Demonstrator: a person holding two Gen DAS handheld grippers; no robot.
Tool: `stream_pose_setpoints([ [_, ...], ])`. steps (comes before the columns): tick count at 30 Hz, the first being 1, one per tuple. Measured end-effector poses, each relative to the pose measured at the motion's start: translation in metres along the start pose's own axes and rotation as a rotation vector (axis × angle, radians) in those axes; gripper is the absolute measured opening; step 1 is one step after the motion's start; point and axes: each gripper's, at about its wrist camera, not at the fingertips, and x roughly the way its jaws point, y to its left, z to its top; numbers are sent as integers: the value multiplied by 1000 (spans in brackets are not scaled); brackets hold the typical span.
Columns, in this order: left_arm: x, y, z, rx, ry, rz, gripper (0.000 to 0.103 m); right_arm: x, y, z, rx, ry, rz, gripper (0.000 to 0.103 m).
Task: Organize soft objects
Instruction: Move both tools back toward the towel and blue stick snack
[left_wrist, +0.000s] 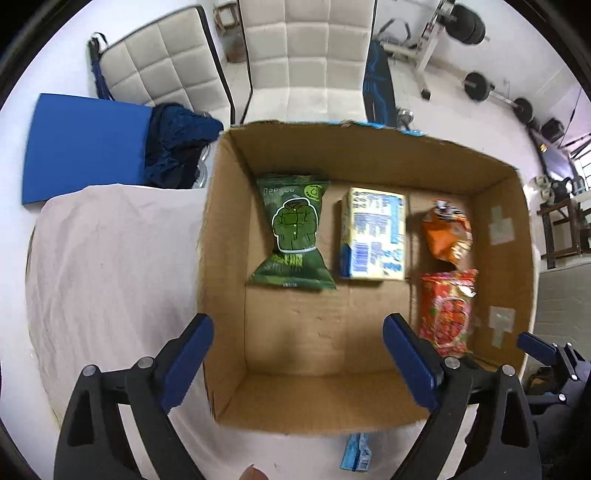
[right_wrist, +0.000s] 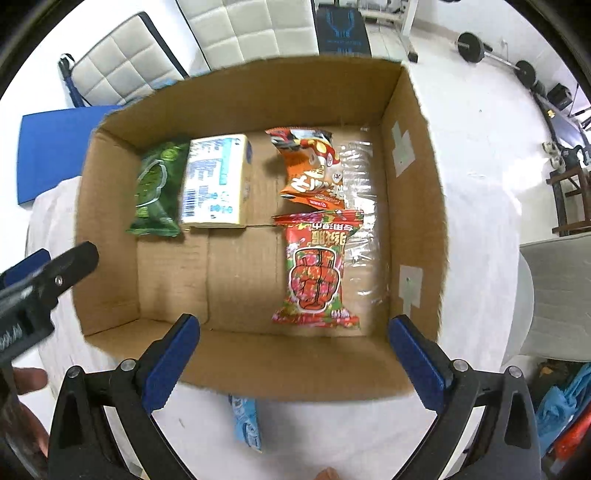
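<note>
My left claw hangs spread wide and empty above the near-left part of an open cardboard box, its blue pads well apart over the bare box floor. My right claw, equally wide open and holding nothing, hovers over the box's near wall. Inside, a green snack bag lies toward the far-left corner, a pale yellow carton just beside it on the right. Along the right wall, an orange snack packet sits toward the far side, with a red patterned packet lying directly on its near side, their ends touching. A light blue packet lies outside the box on the white cloth, just beyond the near wall. A blue pad rests beyond the cloth's far-left edge
</note>
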Motion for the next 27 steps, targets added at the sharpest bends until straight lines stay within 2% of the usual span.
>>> stream_pose_setpoints([
  [1,-9,-1,-5,7,-33,-16,101,-12,-3,-6,2,-17,-4,103],
  [2,-19,-3,-12,15,-71,-20,103,-19,-3,-12,4,-35,-5,103],
  [7,-65,-7,-41,28,-186,-35,103,-53,1,-38,7,-109,-14,103],
  [14,-118,-10,-75,31,-283,-52,103,-106,8,-75,-2,-209,-35,103],
  [18,-144,-7,-94,11,-339,-29,103,-130,12,-95,-5,-254,-24,103],
  [24,-165,14,-125,-67,-396,10,103,-140,19,-123,-25,-248,14,103],
  [27,-153,32,-140,-122,-358,-21,103,-118,21,-136,-31,-192,23,103],
])
